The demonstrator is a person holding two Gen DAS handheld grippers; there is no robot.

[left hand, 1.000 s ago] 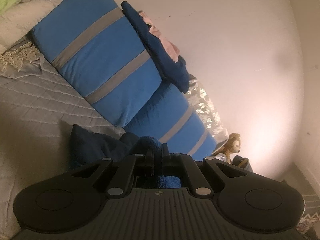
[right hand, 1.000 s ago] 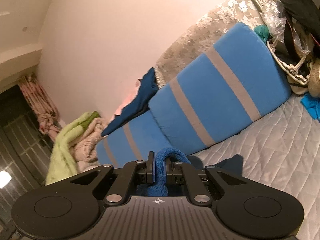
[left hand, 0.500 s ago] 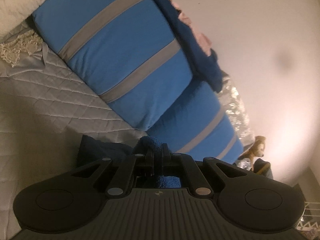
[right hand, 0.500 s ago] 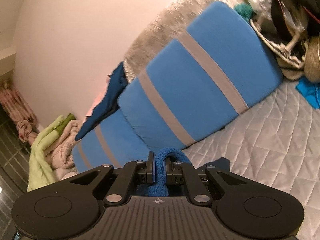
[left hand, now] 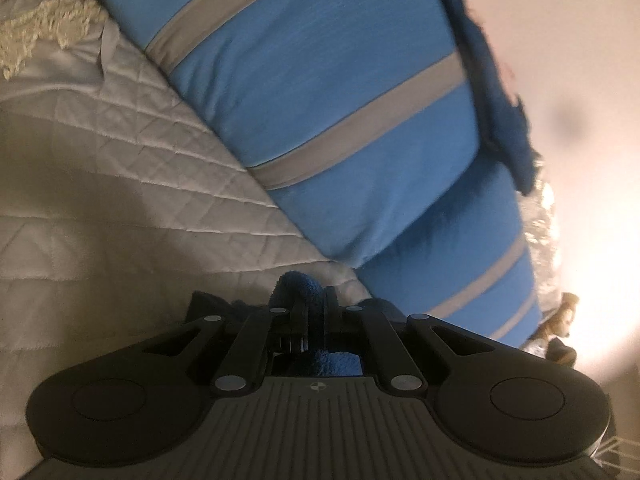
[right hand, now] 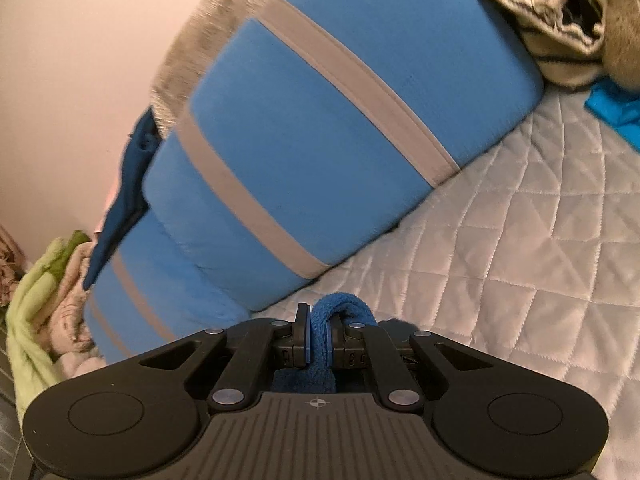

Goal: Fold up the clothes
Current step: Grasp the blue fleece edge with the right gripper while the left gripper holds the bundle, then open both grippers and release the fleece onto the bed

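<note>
Left gripper (left hand: 314, 308) is clamped on the blue towel (left hand: 298, 282); right gripper (right hand: 319, 334) pinches another bunch of it. Keep both pinches level and taut, then lay it onto the quilted bedspread (right hand: 520, 264). Striped blue cushions (left hand: 320, 92) sit close ahead against the wall (left hand: 580, 40).

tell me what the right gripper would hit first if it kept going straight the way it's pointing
Probably the blue striped cushion. The right gripper, shut on a blue fleece garment, points over a short strip of quilted bedspread toward the cushion's lower edge. Depth is unclear, so it might graze the bedspread first.
</note>
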